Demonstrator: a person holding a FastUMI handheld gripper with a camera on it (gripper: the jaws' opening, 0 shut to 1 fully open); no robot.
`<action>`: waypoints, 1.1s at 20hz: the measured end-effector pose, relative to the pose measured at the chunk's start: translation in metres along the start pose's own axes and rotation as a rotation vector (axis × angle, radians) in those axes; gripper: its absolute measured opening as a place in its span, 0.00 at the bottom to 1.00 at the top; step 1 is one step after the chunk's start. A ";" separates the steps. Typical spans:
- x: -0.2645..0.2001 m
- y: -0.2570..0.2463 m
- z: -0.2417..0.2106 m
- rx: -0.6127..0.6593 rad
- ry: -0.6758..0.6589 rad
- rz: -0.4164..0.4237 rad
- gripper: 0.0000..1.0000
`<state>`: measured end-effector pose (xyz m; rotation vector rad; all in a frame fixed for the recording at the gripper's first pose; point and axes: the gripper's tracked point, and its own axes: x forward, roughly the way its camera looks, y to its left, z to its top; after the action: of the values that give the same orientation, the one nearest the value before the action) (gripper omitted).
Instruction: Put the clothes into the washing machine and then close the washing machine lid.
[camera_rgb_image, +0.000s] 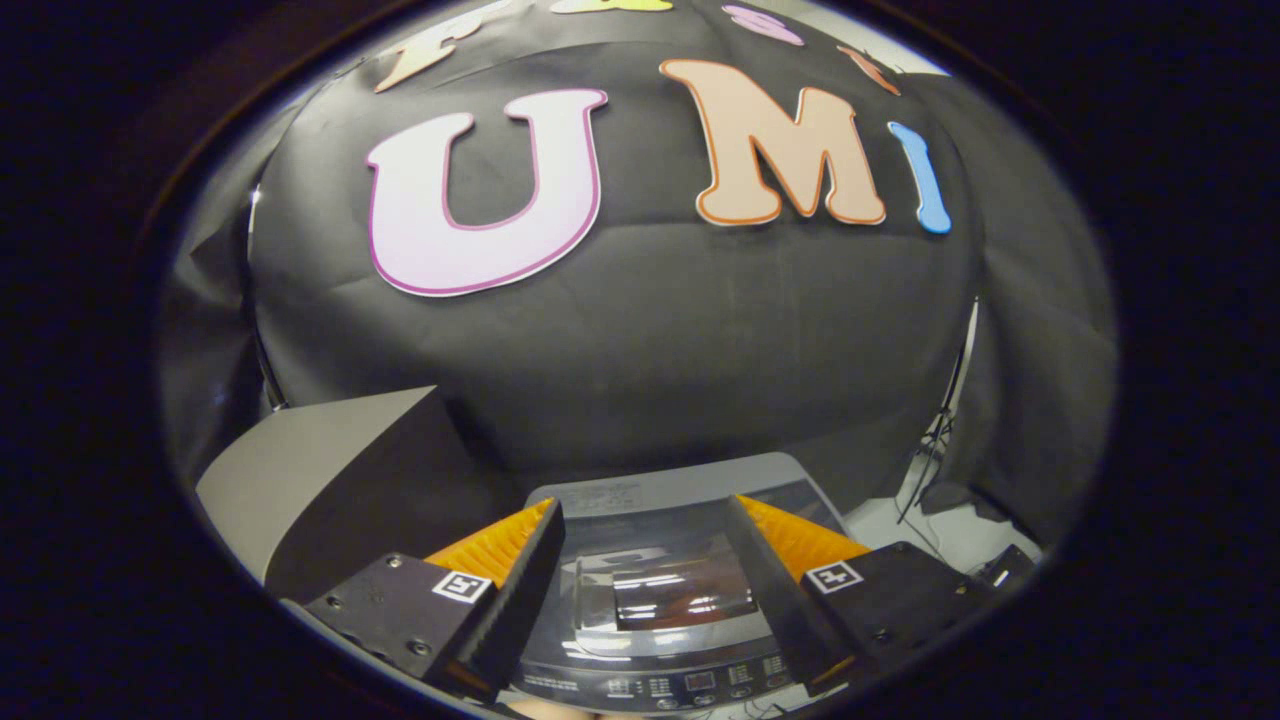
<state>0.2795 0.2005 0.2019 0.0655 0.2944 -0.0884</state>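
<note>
Top-loading washing machine (660, 590), grey, standing before the black cloth wall (700, 330) of the booth; its glass lid (665, 590) is lying shut, with the control panel (690, 685) on its near edge. A grey box (330, 480) is sitting beside the machine. The gripper (645, 530) is hovering above the lid, fingers (520, 570) spread wide and holding nothing.

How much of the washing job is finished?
The washing machine has its glass lid lying flat, so it looks closed. Something reddish shows through the glass, perhaps the clothes, but I cannot be sure. The gripper hangs open above the lid, holding nothing. Little seems left.
</note>
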 end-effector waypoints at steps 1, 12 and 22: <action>-0.004 -0.003 0.001 -0.007 -0.013 -0.002 0.98; -0.053 -0.058 -0.005 0.001 -0.210 0.039 0.98; -0.104 -0.133 -0.075 -0.098 -0.285 0.001 0.98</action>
<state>0.1459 0.0825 0.1544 -0.0448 0.0134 -0.0811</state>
